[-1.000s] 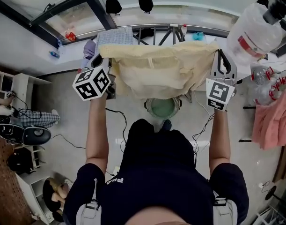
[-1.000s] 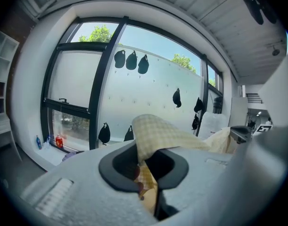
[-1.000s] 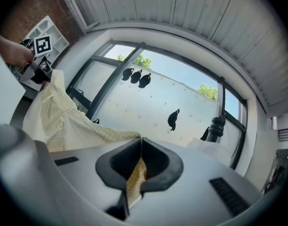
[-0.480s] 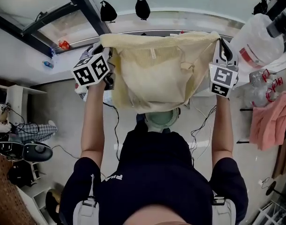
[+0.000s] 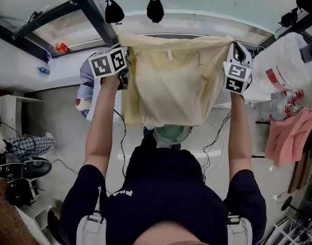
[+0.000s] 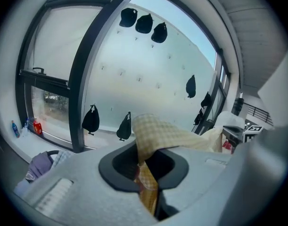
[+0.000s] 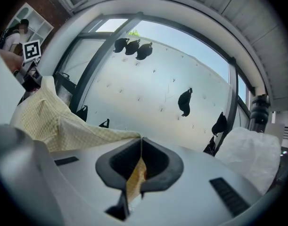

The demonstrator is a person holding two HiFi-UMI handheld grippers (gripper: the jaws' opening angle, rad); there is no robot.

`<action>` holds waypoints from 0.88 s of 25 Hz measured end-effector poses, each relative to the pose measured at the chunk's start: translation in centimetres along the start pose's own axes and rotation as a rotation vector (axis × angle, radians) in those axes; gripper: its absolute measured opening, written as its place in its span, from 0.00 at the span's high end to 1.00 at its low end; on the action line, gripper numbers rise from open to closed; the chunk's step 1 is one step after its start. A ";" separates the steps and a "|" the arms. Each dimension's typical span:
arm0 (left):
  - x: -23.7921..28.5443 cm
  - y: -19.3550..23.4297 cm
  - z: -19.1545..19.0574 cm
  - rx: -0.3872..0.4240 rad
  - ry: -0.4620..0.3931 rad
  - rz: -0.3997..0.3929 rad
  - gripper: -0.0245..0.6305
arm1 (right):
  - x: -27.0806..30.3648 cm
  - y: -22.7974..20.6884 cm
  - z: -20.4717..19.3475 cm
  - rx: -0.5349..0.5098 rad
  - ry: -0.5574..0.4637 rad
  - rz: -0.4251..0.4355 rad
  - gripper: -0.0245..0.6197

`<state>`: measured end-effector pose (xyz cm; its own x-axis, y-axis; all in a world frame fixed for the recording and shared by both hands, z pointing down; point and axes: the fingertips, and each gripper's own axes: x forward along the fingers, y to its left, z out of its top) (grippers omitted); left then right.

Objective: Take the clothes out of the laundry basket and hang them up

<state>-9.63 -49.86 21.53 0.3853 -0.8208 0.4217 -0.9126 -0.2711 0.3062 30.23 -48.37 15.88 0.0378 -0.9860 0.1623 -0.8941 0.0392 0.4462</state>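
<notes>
A pale yellow checked garment (image 5: 173, 86) is stretched wide between my two grippers, in front of the window and over the curved grey rail (image 5: 161, 34). My left gripper (image 5: 123, 65) is shut on its left top corner; in the left gripper view the cloth (image 6: 155, 133) runs out of the closed left gripper (image 6: 144, 166). My right gripper (image 5: 233, 52) is shut on the right top corner, and the fabric (image 7: 63, 124) leaves the closed right gripper (image 7: 136, 166) toward the left. Under the garment's hem a round green basket (image 5: 169, 133) shows on the floor.
Blue and grey clothes (image 5: 89, 83) hang at the left of the rail. A big white plastic bag (image 5: 283, 60) is close to my right gripper, with a pink cloth (image 5: 286, 142) below it. Black clips (image 5: 154, 6) hang on the window, beside a dark frame post (image 5: 89, 9).
Both grippers have moved forward toward the window with the garment held between them. The garment now covers the rail and hangs lower over the basket.
</notes>
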 end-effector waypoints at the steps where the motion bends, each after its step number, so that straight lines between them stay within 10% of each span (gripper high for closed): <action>1: 1.1 0.7 -0.5 -0.009 0.021 0.005 0.90 | 1.2 0.4 -0.5 0.000 0.013 0.006 0.95; 22: 16.3 9.5 -16.5 -0.018 0.506 0.072 0.90 | 16.3 11.1 -17.6 0.015 0.412 0.214 0.94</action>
<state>-9.72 -57.53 45.44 0.3436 -0.4897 0.8013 -0.9385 -0.2103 0.2740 28.81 -61.13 38.98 0.0231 -0.8095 0.5866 -0.9071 0.2297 0.3527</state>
